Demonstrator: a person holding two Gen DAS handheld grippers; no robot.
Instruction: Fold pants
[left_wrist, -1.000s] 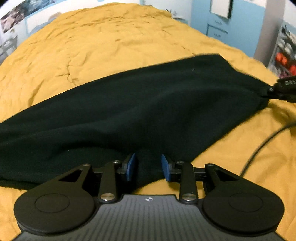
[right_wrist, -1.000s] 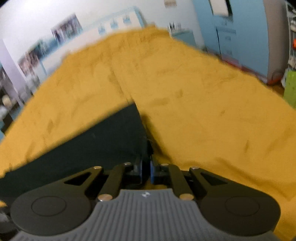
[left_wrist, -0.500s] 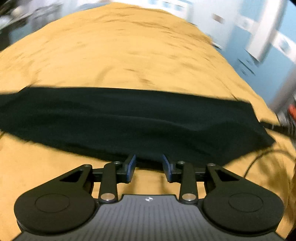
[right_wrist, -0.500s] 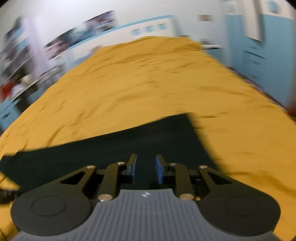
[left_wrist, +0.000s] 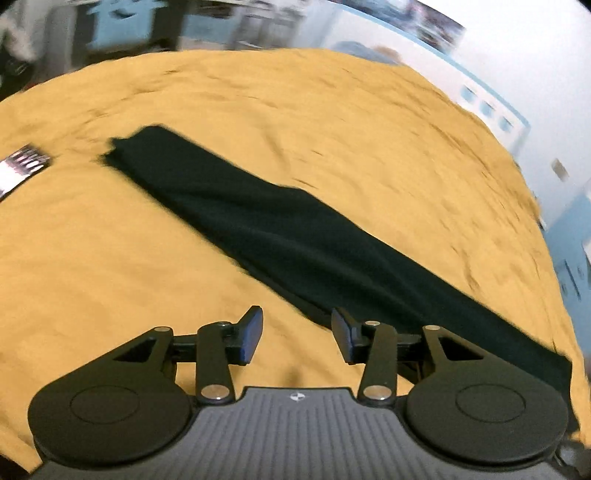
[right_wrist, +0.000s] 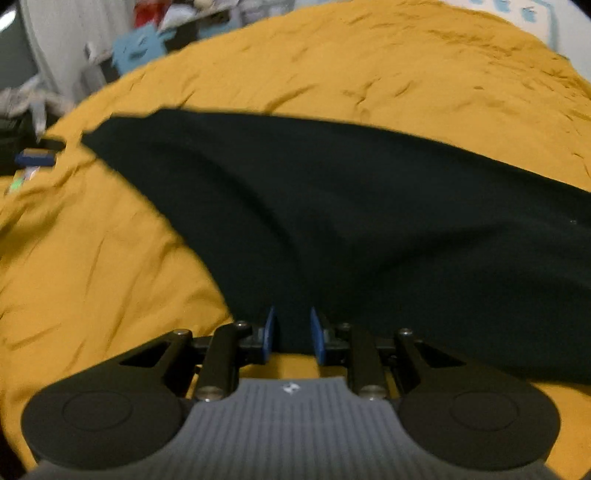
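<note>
The black pants (left_wrist: 295, 236) lie on the yellow bedspread (left_wrist: 110, 277) as a long folded strip, running from upper left to lower right in the left wrist view. My left gripper (left_wrist: 297, 328) hovers at the strip's near edge. Its jaws are opening, with only bedspread showing between them, and its right finger (left_wrist: 341, 332) overlaps the cloth's edge. In the right wrist view the pants (right_wrist: 351, 221) fill the middle. My right gripper (right_wrist: 293, 332) stands over their near edge, open by a narrow gap, its pads not pressing the cloth.
The bedspread (right_wrist: 92, 277) spreads wide on all sides of the pants. A grey ribbed object (left_wrist: 22, 166) lies at the left edge of the left wrist view, and a blue-tipped part (right_wrist: 35, 158) shows at the far left of the right wrist view. Blurred furniture and walls stand beyond the bed.
The right gripper, shut on a pants corner before, has opened and swung over the cloth. The left gripper has drawn back off the pants, rolled, and spread its jaws wider.
</note>
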